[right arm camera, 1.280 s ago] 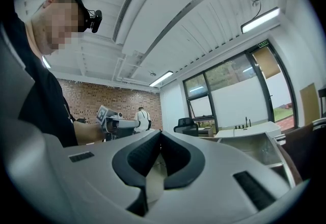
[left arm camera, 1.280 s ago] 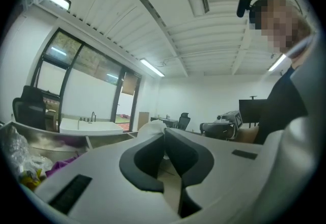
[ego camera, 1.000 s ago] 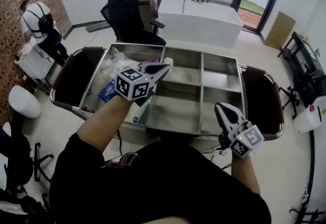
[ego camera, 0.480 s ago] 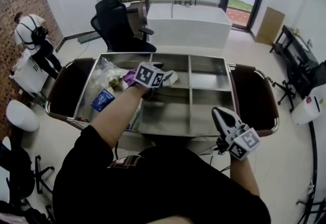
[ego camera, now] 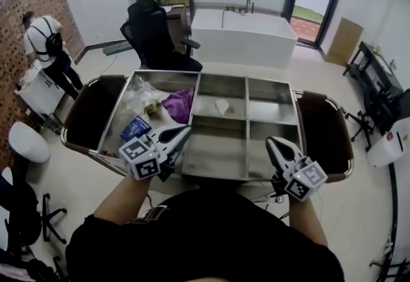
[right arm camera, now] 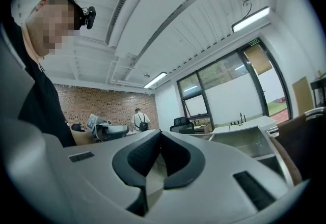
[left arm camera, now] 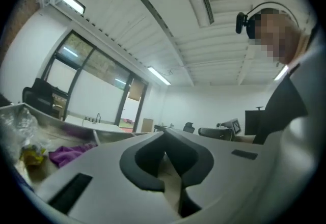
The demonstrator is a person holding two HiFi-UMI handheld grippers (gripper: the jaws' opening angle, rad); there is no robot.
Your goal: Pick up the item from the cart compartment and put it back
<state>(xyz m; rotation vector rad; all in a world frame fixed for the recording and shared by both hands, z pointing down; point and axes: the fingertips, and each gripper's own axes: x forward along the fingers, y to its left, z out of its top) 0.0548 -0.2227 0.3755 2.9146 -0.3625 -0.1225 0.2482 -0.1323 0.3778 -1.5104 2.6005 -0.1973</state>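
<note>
A small white item (ego camera: 221,106) lies in the middle back compartment of the steel cart (ego camera: 246,122). My left gripper (ego camera: 184,132) hangs over the cart's front edge, near the left compartment, shut with nothing between its jaws; in the left gripper view (left arm camera: 164,135) its pads meet. My right gripper (ego camera: 271,143) is at the front right edge, also shut and empty, as the right gripper view (right arm camera: 160,134) shows. The left compartment holds a purple cloth (ego camera: 179,104) (left arm camera: 69,154), a blue packet (ego camera: 136,128) and a crumpled clear plastic bag (ego camera: 141,90).
Dark side flaps (ego camera: 93,111) (ego camera: 323,130) hang off both ends of the cart. Beyond it stand a black office chair (ego camera: 154,31) and a white tub (ego camera: 243,34). A person (ego camera: 48,43) works at the far left by the brick wall.
My left gripper carried the white item over the middle back compartment, let it go there, and drew back to the cart's front edge. The right gripper has hardly moved.
</note>
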